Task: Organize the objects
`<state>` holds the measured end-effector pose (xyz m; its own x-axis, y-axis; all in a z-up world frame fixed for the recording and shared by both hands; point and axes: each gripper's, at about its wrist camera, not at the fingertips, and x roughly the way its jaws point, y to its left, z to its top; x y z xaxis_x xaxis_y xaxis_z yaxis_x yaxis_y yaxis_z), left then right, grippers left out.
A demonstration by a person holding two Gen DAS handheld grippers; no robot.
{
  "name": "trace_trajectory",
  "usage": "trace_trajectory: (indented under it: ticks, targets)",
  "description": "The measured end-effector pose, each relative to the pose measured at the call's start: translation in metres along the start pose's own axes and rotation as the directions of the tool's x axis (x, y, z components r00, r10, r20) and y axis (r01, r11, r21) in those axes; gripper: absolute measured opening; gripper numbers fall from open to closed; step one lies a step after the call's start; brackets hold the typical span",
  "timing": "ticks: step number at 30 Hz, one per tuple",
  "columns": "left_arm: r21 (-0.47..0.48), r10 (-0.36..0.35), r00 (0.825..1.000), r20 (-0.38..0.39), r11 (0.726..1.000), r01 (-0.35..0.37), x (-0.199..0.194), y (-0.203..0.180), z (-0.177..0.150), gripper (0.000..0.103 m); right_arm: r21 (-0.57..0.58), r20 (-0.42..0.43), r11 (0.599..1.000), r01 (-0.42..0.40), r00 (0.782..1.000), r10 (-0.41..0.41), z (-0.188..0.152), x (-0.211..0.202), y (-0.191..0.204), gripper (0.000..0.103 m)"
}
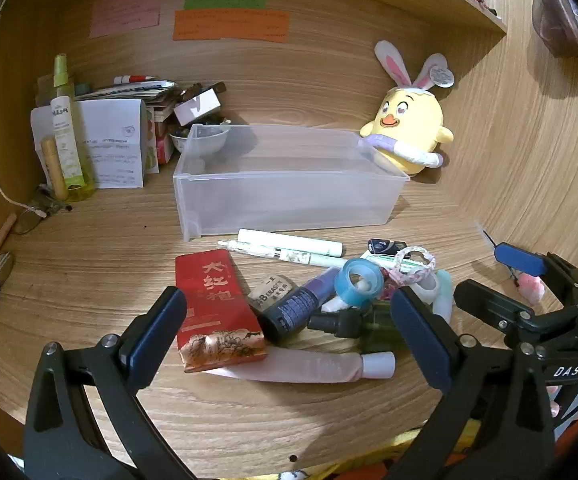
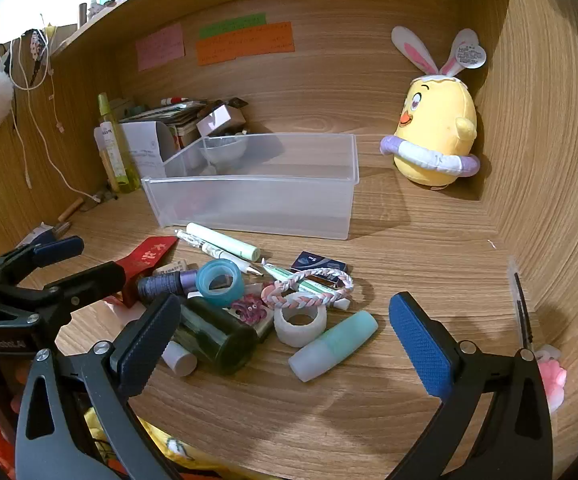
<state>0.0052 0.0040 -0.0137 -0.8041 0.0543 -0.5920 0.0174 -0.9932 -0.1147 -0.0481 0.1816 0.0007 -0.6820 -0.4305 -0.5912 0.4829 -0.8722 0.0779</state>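
Note:
A clear plastic bin (image 1: 289,196) (image 2: 249,204) stands on the wooden desk, with nothing visible inside. In front of it lies a pile: a red box (image 1: 213,304), a pink tube (image 1: 309,366), a dark purple bottle (image 1: 301,304), a blue tape roll (image 1: 363,280) (image 2: 220,282), white pens (image 1: 289,246), a dark green bottle (image 2: 213,334), a white tape roll (image 2: 300,320), a mint tube (image 2: 335,344) and a braided band (image 2: 309,286). My left gripper (image 1: 289,328) is open over the red box and purple bottle. My right gripper (image 2: 285,336) is open around the mint tube and white roll.
A yellow chick plush (image 1: 409,128) (image 2: 437,128) sits at the back right corner. Bottles, papers and boxes (image 1: 101,140) crowd the back left. Coloured notes (image 1: 229,24) hang on the back wall. A wooden side wall (image 2: 549,160) closes the right. A cable (image 2: 49,152) hangs at the left.

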Motion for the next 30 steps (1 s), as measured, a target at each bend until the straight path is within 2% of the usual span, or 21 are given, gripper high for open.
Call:
trace_trajectory:
  ticks: [30]
  targets:
    - [-0.002, -0.013, 1.0, -0.01, 1.0, 0.012, -0.0064, 0.0032, 0.0032, 0.103, -0.013, 0.003, 1.0, -0.008, 1.0, 0.008, -0.0029, 0.0007, 0.0054, 0.103]
